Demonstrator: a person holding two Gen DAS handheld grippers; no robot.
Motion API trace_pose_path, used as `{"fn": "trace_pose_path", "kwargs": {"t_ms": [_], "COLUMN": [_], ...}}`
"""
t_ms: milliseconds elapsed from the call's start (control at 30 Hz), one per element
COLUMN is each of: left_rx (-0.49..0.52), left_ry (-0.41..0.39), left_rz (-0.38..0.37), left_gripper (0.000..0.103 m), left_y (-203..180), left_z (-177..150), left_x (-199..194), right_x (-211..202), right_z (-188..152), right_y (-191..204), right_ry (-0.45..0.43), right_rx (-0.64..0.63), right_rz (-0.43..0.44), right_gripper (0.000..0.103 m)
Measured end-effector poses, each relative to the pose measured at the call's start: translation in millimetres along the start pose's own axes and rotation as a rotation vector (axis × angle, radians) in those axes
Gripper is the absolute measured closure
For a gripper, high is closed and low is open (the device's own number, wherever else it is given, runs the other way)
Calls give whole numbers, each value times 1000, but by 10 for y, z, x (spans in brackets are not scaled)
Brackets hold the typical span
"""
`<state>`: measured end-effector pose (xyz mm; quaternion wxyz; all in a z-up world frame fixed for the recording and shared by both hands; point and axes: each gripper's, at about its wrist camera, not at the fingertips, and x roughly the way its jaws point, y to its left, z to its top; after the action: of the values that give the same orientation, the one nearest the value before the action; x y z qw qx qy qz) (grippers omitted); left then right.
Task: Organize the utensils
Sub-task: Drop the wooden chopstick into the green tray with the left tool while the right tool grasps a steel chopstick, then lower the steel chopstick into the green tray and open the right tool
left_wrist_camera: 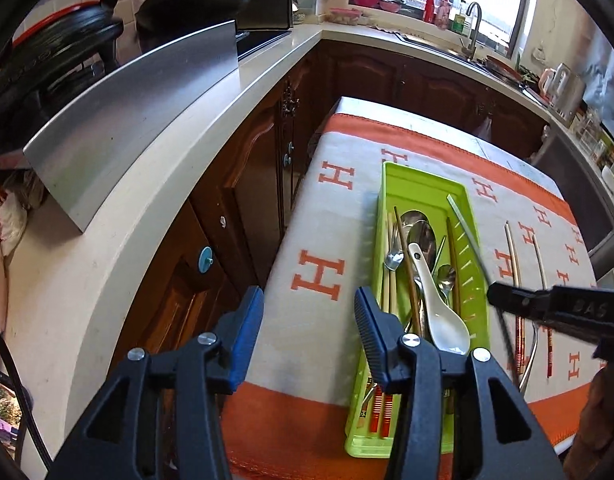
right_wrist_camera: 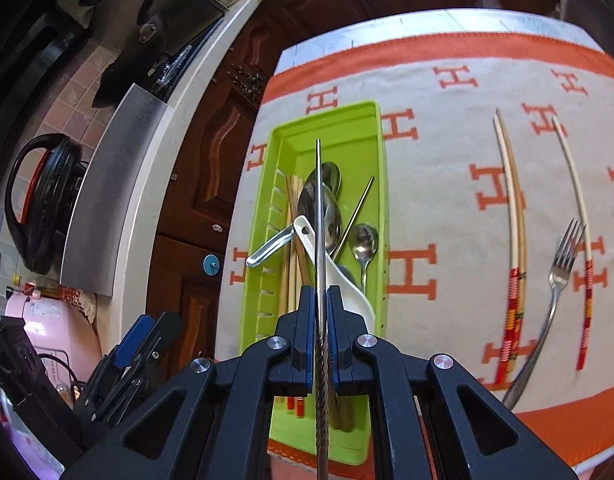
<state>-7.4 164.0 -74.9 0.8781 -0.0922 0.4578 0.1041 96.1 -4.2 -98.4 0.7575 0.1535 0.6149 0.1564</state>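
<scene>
Above the green tray (right_wrist_camera: 381, 184), the right gripper (right_wrist_camera: 320, 296) was clenched on a thin metal chopstick (right_wrist_camera: 318, 200), the rod pinched edge-on between its blue pads (right_wrist_camera: 307, 320) and reaching out over the tray's contents. The rod was slim, silvery and smooth, with a ridged, twisted handle end showing below the jaws, so it could probably slide or pivot in so narrow a grip. The tray was already crowded: a white ceramic spoon (right_wrist_camera: 339, 276) lay across steel spoons (right_wrist_camera: 325, 204) and wooden chopsticks (right_wrist_camera: 293, 240), so a careless release might leave the rod propped on the pile or rolling out over the low rim. Beside the tray on the orange-lettered cloth (right_wrist_camera: 447, 152), a fork (right_wrist_camera: 559, 276) and pale chopsticks with red patterned ends (right_wrist_camera: 515, 240) waited unsorted, and a sweeping arm could likely knock them. To the tray's left, the left gripper (left_wrist_camera: 309, 320) hung released with nothing between its jaws, near enough that the two tools might collide.
</scene>
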Motion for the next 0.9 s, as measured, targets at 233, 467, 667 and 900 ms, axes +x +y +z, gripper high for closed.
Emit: {"fn": "trace_pose_path", "kwargs": {"t_ms": [233,467,667,900], "left_rx": [7,29,53,87], "left_ry": [0,13,12,37], "left_rz": [-15,-25,-23,-16], "left_gripper": [57,57,57,57], "left_y": [-8,-99,-189,-353], "left_z": [-21,-52,-69,-110], "left_x": [5,16,-7,38], "right_x": [204,178,20,-260], "right_z": [-61,-107,-130,-149], "right_y": [30,25,-6,-116], "right_ry": [52,43,-4,-69], "right_rx": [28,13,-21,-56], "right_rz": [-17,-22,-44,-52], "right_gripper": [96,90,81,80]}}
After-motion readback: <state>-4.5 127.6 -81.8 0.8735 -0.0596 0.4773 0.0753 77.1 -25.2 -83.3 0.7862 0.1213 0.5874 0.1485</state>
